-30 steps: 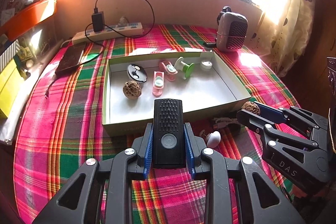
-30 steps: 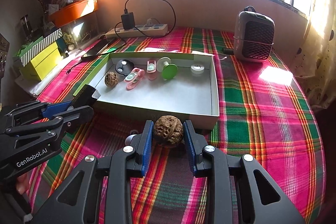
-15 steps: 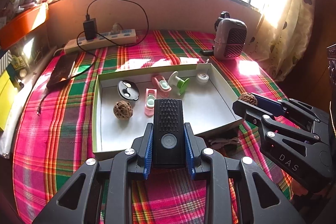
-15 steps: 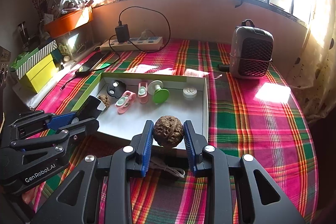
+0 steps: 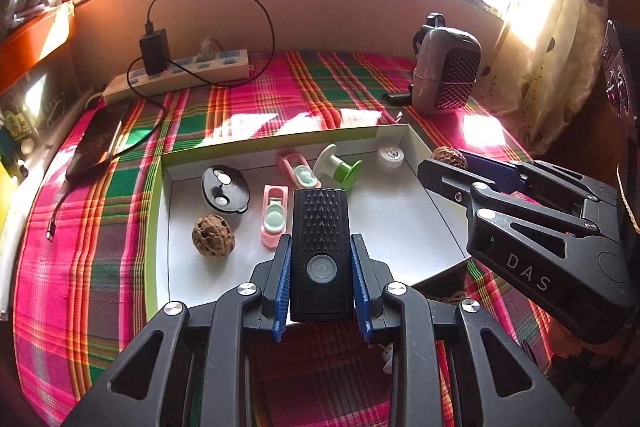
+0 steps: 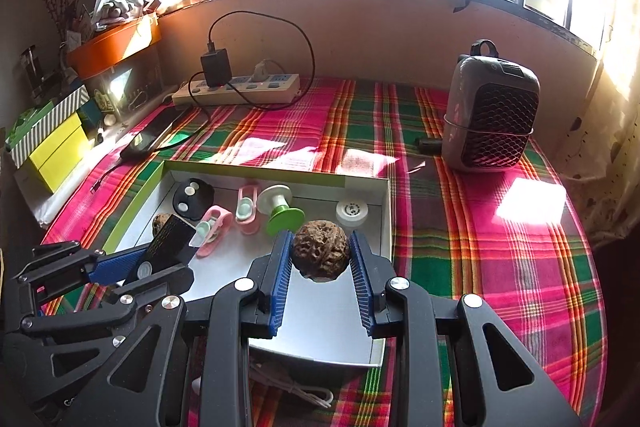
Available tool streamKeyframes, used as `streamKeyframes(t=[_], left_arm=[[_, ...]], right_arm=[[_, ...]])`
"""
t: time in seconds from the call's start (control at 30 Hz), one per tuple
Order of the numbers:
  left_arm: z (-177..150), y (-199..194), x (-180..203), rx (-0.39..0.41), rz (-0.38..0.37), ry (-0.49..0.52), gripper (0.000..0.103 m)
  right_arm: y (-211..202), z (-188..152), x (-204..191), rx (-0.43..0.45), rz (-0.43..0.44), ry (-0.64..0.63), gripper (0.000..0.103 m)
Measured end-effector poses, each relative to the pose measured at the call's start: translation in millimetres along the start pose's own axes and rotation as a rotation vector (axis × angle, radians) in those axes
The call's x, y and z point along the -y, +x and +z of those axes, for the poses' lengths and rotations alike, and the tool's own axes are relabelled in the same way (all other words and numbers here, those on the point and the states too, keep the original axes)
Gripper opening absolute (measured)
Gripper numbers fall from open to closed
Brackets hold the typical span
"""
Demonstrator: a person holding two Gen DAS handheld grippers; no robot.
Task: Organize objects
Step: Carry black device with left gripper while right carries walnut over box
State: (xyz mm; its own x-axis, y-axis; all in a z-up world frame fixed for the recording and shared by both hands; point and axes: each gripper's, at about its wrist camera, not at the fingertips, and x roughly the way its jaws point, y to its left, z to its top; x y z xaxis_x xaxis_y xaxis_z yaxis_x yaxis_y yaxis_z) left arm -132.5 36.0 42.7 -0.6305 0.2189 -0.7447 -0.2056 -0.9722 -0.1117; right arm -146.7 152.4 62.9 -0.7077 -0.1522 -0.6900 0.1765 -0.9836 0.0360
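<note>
My left gripper [image 5: 320, 255] is shut on a black remote-like device [image 5: 321, 247] and holds it above the near part of a shallow white tray [image 5: 436, 203]. My right gripper [image 6: 320, 259] is shut on a brown walnut [image 6: 320, 254], held above the tray's [image 6: 340, 331] right side. In the tray lie another walnut [image 5: 213, 235], a black oval case [image 5: 225, 184], two pink clips [image 5: 274, 215], a green-and-white spool [image 5: 338, 167] and a white round disc [image 5: 390, 155]. The right gripper also shows in the left wrist view [image 5: 452, 167]. The left gripper shows in the right wrist view [image 6: 160, 259].
The tray sits on a plaid cloth [image 6: 480, 227]. A grey mesh heater [image 6: 492, 119] stands at the back right. A power strip with charger [image 6: 240, 87] and a phone [image 5: 96, 143] lie at the back left. A white cable [image 6: 296, 393] lies before the tray.
Both grippers have risen and moved forward over the tray with their loads still held. The walnut now hangs over the tray's right side and the black device over its near part.
</note>
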Motion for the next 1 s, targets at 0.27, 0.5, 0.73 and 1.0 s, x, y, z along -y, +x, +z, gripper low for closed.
streamKeyframes(t=[0.27, 0.5, 0.73, 1.0], left_arm=[[5, 22, 0, -0.033, 0.008, -0.004, 0.025], [8, 33, 1, -0.045, 0.010, 0.002, 0.025], [9, 42, 1, -0.056, 0.019, -0.003, 0.025], [11, 49, 2, -0.065, 0.025, -0.006, 0.025]], right_arm=[[29, 2, 9, -0.042, -0.002, 0.008, 0.030], [43, 3, 14, -0.061, 0.007, 0.005, 0.030], [53, 2, 11, -0.078, 0.018, -0.011, 0.030], [63, 2, 11, -0.092, 0.021, -0.018, 0.030]])
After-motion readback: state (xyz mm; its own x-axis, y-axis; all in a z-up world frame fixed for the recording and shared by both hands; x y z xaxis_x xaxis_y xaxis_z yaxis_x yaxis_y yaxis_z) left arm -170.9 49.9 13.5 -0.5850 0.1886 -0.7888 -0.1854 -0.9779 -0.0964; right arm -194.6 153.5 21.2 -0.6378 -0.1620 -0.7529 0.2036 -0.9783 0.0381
